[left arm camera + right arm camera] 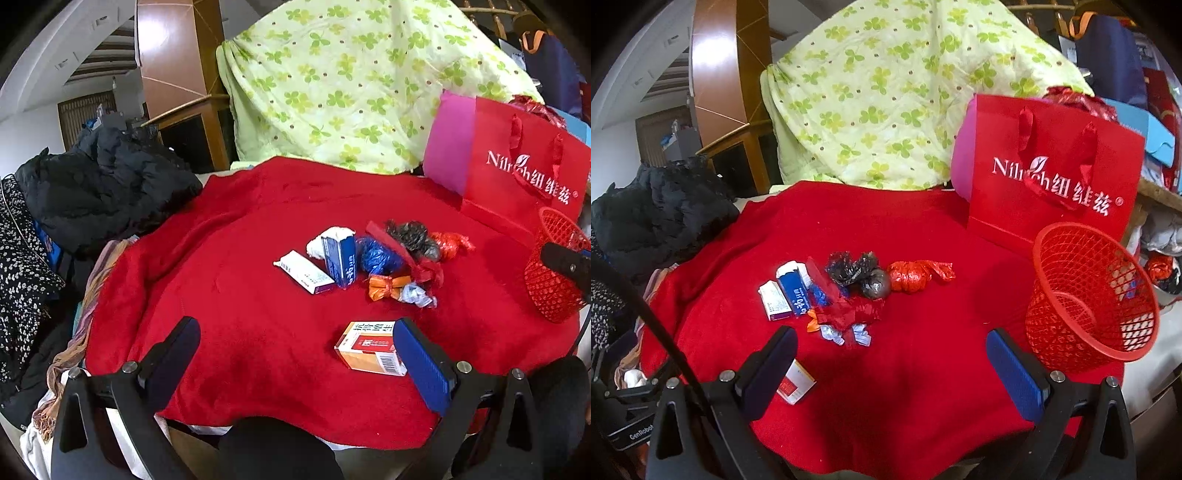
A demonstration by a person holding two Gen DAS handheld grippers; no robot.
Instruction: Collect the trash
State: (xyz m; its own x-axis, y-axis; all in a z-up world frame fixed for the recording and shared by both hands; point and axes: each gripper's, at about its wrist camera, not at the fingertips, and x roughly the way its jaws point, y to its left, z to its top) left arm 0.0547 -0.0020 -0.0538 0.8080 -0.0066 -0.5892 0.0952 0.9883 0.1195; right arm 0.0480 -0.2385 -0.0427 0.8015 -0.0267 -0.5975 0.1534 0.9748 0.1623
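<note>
- left gripper (295, 350) gapes wide, holding nothing; the orange box (371, 347) lies just beside its right finger.
- right gripper (892, 363) is wide open, empty.
- trash pile (849, 291) lies beyond the orange box; red basket (1093, 295) stands well right of it.

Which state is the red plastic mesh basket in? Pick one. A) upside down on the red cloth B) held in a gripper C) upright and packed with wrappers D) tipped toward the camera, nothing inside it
D: in the right wrist view the red plastic mesh basket leans with its mouth toward the camera on the red cloth, its inside bare, and no gripper touches it.
</note>
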